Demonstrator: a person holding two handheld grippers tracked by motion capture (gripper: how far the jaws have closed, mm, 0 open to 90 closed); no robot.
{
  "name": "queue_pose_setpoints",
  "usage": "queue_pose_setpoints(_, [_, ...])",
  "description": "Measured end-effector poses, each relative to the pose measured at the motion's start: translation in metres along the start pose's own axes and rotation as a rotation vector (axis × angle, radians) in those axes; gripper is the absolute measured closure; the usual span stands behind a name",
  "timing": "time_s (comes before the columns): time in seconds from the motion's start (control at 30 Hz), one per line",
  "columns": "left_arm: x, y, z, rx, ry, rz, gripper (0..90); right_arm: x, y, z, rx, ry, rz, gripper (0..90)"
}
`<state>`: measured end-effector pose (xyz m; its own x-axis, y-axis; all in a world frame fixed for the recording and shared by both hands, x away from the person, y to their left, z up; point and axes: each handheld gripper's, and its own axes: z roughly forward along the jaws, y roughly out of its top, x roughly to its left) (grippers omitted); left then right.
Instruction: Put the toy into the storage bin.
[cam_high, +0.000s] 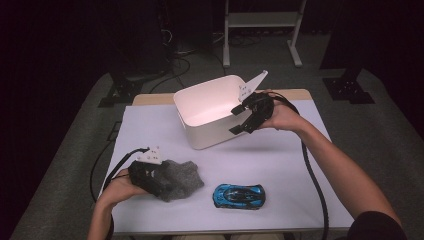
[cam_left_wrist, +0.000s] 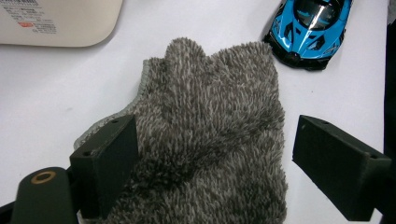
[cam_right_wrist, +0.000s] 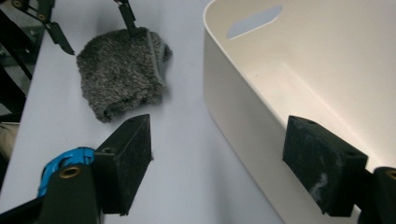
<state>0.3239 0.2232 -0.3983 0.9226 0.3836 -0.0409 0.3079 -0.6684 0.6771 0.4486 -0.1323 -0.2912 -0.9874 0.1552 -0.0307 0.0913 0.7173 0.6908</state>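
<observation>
At the lower left of the high view, the left gripper (cam_high: 152, 177) rests on a grey fuzzy cloth (cam_high: 181, 179) that lies bunched on the white table (cam_high: 280, 160). In the left gripper view the cloth (cam_left_wrist: 210, 135) spreads between the two black jaws, which stand wide apart; the left jaw touches the cloth's edge, the right one is clear of it, so nothing is pinched.

Near the middle of the high view, slightly right, the right gripper (cam_high: 242, 118) hangs at the right-hand rim of a white bin (cam_high: 207, 132), its jaws wide and holding nothing. In the right gripper view the bin's wall (cam_right_wrist: 243, 112) runs between those jaws, untouched.

A blue toy car (cam_high: 239, 195) sits at the lower centre of the high view, just right of the cloth and apart from it. In the left gripper view the car (cam_left_wrist: 310, 30) shows at the upper right, beyond the cloth.
</observation>
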Motion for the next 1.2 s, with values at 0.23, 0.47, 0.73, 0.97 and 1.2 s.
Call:
queue_pose_setpoints(0.23, [0.001,0.001,0.002,0.0,-0.012,0.0,13.6,-0.015,0.012,0.003,0.006,0.001,-0.021,23.1])
queue_pose_setpoints(0.47, [0.001,0.0,0.0,-0.006,-0.012,-0.002,13.6,-0.025,0.006,0.018,0.017,0.006,-0.015,25.7])
queue_pose_setpoints(0.73, [0.002,-0.001,-0.001,-0.009,-0.014,0.0,13.6,-0.032,0.001,0.028,0.017,0.002,-0.026,34.1])
queue_pose_setpoints(0.97, [0.002,-0.002,0.0,-0.006,-0.021,-0.009,13.6,-0.036,-0.002,0.032,0.037,-0.008,-0.038,45.9])
queue_pose_setpoints(1.2, [0.002,-0.002,-0.001,-0.007,-0.024,-0.009,13.6,-0.039,-0.005,0.037,0.063,-0.018,-0.036,56.9])
